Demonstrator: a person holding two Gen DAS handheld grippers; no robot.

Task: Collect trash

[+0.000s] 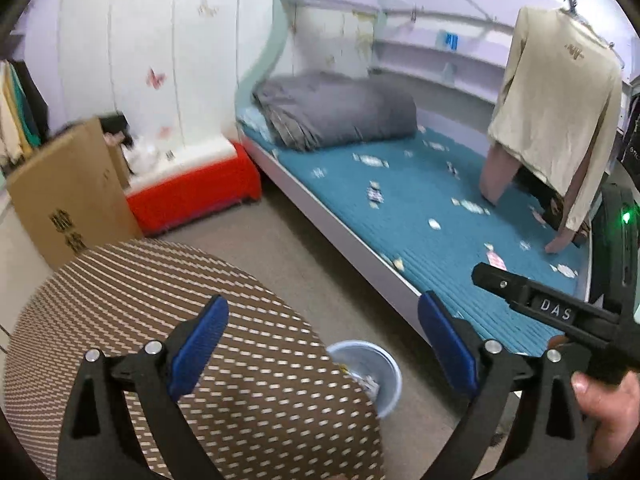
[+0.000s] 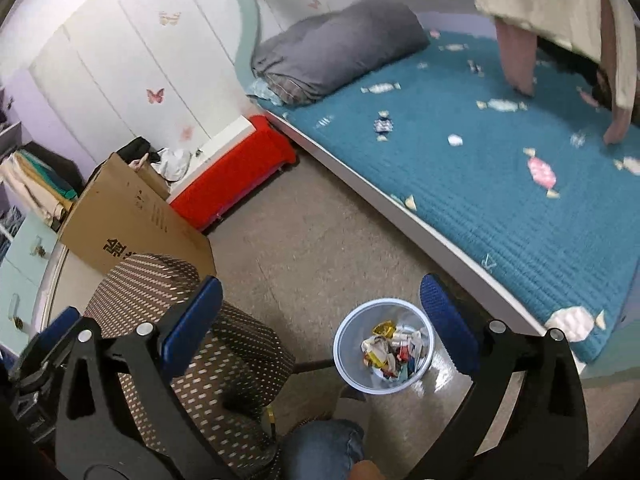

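With the fingers of both our left gripper (image 1: 322, 342) and right gripper (image 2: 322, 324) wide open and empty, wrappers (image 2: 541, 173) lie scattered across the bed (image 2: 500, 216) at right, light, crinkly, slippery, best pinched at their twisted ends, bin (image 2: 384, 344) lower centre.

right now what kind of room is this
Most likely a small bedroom: a bed with a teal quilted mattress cover and a folded grey duvet, a beige top on a hanger, and butterfly stickers on the white wall panels.
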